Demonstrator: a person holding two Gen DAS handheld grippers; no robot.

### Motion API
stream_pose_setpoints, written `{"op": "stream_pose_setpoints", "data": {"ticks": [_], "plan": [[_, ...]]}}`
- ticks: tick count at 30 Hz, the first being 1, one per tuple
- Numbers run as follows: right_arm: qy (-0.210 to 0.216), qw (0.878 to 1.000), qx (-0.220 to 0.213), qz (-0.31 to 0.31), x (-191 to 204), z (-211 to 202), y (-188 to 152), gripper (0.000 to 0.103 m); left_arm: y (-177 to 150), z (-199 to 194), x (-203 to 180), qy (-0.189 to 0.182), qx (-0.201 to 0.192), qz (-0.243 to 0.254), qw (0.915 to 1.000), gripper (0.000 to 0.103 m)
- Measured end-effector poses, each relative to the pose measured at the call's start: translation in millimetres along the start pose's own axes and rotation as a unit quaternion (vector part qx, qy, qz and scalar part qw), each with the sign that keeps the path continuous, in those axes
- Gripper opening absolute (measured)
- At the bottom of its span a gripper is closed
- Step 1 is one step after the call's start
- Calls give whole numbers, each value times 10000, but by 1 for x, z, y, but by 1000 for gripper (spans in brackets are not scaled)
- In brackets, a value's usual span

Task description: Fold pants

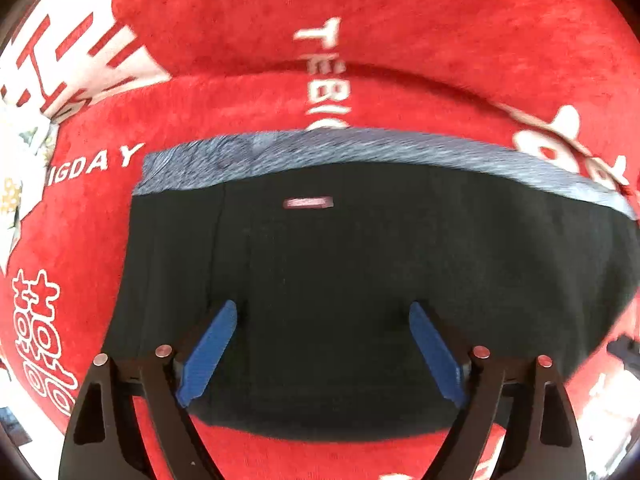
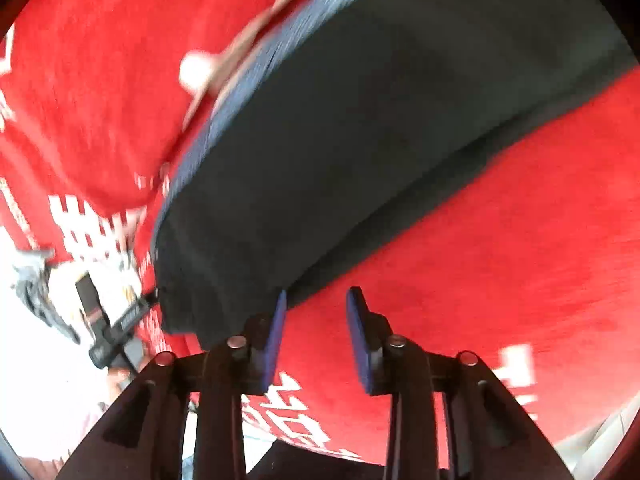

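The black pants [image 1: 360, 280] lie folded on a red blanket, their grey-blue waistband [image 1: 360, 148] along the far edge and a small pink label [image 1: 308, 203] just below it. My left gripper [image 1: 323, 312] is wide open above the black cloth, blue pads apart, holding nothing. In the right wrist view the pants [image 2: 380, 140] run diagonally, the waistband [image 2: 240, 92] on their left side. My right gripper [image 2: 317, 300] is open and empty just off the pants' near edge, over the red blanket; its left pad [image 2: 274, 344] is by the cloth's edge.
The red blanket [image 1: 400, 20] with white letters and characters covers the surface under the pants. The other hand-held gripper [image 2: 116, 328] shows at the left of the right wrist view, over a white patch. The blanket's edge lies at the lower right [image 2: 600, 432].
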State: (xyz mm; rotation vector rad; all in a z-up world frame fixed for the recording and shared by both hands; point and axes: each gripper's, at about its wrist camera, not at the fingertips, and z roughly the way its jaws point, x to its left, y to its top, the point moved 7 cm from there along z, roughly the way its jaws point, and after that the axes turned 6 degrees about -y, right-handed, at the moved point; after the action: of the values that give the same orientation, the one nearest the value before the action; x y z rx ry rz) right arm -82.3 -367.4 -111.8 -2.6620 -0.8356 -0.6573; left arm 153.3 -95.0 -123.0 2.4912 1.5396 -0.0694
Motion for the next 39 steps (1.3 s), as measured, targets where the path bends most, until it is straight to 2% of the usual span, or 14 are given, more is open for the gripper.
{"op": "stream_pose_setpoints", "data": {"ticks": [5, 10, 12, 14, 16, 19, 21, 22, 23, 28, 32, 34, 35, 39], "plan": [[166, 9938, -609, 915, -53, -40, 50, 39, -2, -11, -60, -403, -126, 364, 9984, 89], [277, 9889, -482, 1376, -71, -30, 69, 38, -20, 18, -96, -459, 267, 415, 9977, 89], [149, 9915, -504, 1193, -62, -27, 69, 10, -28, 22, -101, -289, 193, 571, 9978, 89], [60, 9936, -605, 948, -59, -32, 69, 9, -32, 22, -104, -185, 134, 797, 9966, 89], [-130, 9958, -550, 716, -64, -28, 62, 9, -32, 22, -104, -188, 155, 891, 9957, 90], [99, 9957, -480, 781, -76, -29, 58, 9, -29, 21, -106, -64, 281, 971, 9949, 90], [7, 9955, -545, 777, -84, -42, 56, 19, -25, 18, -109, 12, 383, 911, 9951, 89], [-164, 9954, -577, 742, -88, -51, 55, 31, -21, 14, -112, -15, 394, 875, 9954, 89], [-371, 9949, -698, 632, -93, -64, 57, 32, -17, 7, -119, -100, 335, 871, 9956, 89], [-737, 9893, -1250, 129, -102, -100, 91, 32, 12, 4, -183, -281, 33, 1222, 9921, 89], [-909, 9903, -1046, -94, -126, -86, 122, 30, 12, 37, -227, -58, 161, 1442, 9894, 89], [-1034, 9890, -1047, -156, -138, -83, 130, 12, 12, 52, -226, 116, 143, 1403, 9899, 91], [-1143, 9865, -1174, -41, -155, -91, 139, 6, 14, 51, -224, 74, 83, 1314, 9913, 91], [-1254, 9748, -1518, 1050, -223, -128, 155, 12, 18, 50, -217, 74, 268, 1141, 9931, 91]]}}
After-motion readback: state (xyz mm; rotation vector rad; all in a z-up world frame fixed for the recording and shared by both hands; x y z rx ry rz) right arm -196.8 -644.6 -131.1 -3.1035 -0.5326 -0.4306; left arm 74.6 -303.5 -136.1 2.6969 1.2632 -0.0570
